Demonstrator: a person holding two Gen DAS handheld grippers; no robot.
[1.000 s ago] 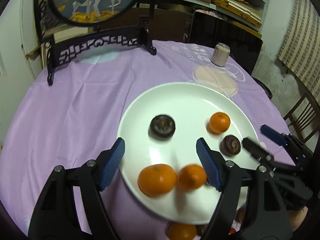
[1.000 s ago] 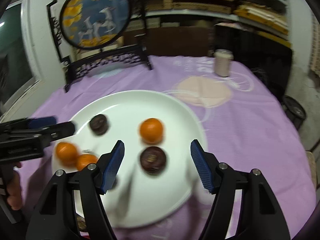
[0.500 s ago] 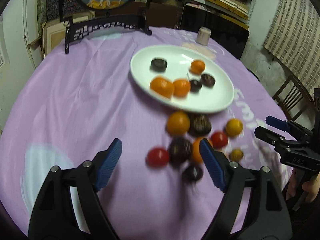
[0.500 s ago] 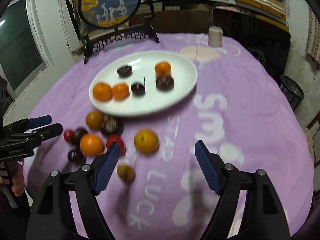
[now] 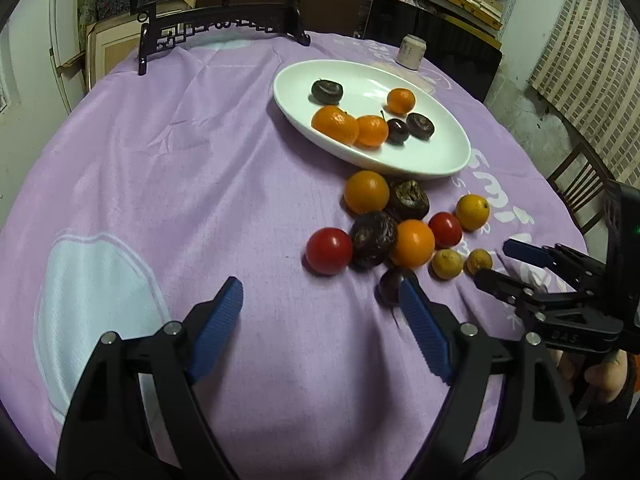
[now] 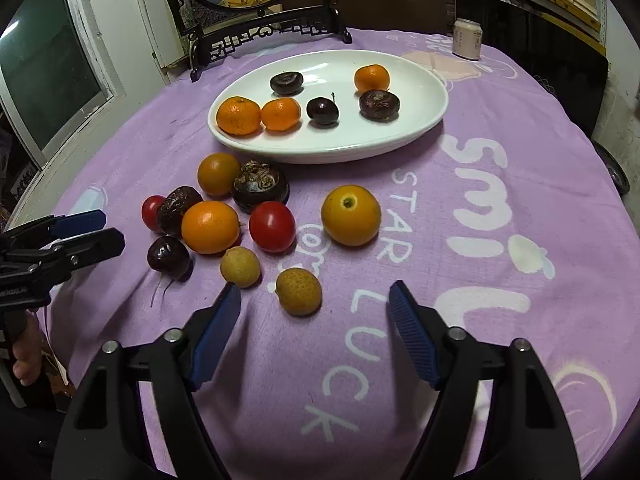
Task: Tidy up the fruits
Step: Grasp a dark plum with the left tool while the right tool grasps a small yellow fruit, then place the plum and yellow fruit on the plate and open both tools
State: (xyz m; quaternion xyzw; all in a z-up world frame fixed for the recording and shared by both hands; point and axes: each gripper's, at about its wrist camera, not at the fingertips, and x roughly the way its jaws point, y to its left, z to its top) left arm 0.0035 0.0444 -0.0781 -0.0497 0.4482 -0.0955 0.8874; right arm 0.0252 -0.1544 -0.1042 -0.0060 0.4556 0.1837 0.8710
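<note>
Six fruits on plate: white oval plate at far centre of the counter, which carries a purple cloth.
Plate contents: two mandarins touching at the left, left one, right one; dark cherry with stem just right of them; wrinkled dark fruit further right; third mandarin behind it; another dark fruit at far left-centre.
Loose cluster: on the cloth, near side of the plate, left of centre. Orange touches a wrinkled dark fruit and sits just beside a red tomato. A second tomato is partly hidden at the far left. A brownish orange touches a rough dark fruit.
Outliers: yellow-orange fruit apart to the right; two small tan fruits, and; loose cherry at near left.
Right tongs: wide open, holding nothing; the nearer tan fruit lies just ahead, between the tips.
Left tongs: wide open, empty; the loose cherry is partly hidden behind its right tip.
Background: drink can and black framed screen at the far edge.
</note>
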